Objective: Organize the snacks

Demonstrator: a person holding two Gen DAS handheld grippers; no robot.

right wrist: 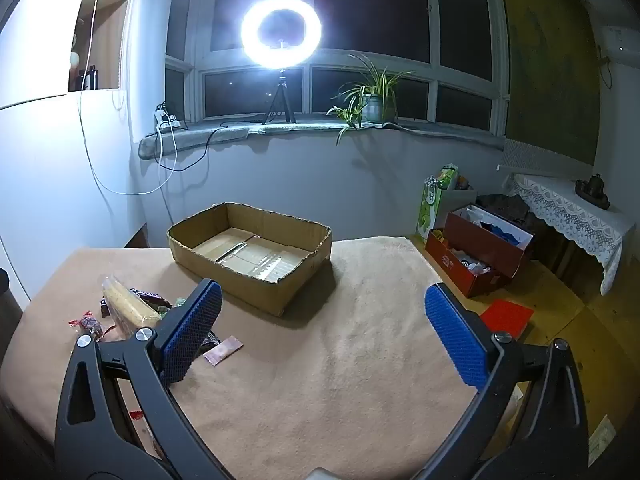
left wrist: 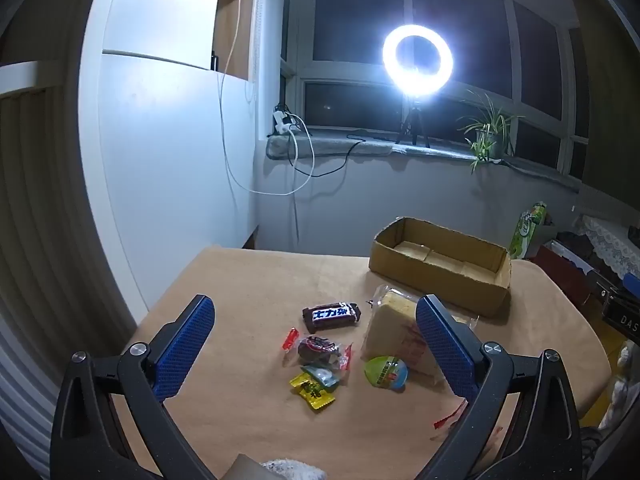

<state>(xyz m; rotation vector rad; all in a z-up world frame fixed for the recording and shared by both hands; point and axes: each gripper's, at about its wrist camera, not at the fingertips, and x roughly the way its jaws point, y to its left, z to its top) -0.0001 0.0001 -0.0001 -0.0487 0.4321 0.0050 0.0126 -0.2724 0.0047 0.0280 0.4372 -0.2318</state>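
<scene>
Several snacks lie loose on the tan tablecloth: a brown chocolate bar (left wrist: 331, 315), a wrapped sponge cake (left wrist: 394, 332), a dark candy in a red-ended wrapper (left wrist: 318, 350), a yellow candy (left wrist: 313, 392) and a round green packet (left wrist: 386, 372). My left gripper (left wrist: 316, 320) hovers open over them, nothing between its blue pads. An empty cardboard box (left wrist: 440, 266) stands behind the snacks. In the right wrist view the box (right wrist: 250, 256) is ahead on the left, the cake (right wrist: 126, 306) and a pink sachet (right wrist: 223, 350) at the left. My right gripper (right wrist: 324, 312) is open above bare cloth.
A ring light on a tripod (right wrist: 281, 32) and a potted plant (right wrist: 372, 100) stand on the windowsill. Cables (left wrist: 296, 148) hang down the wall. Right of the table, red boxes (right wrist: 476, 256) and a red pad (right wrist: 506, 316) sit on the floor, by a lace-covered side table (right wrist: 572, 212).
</scene>
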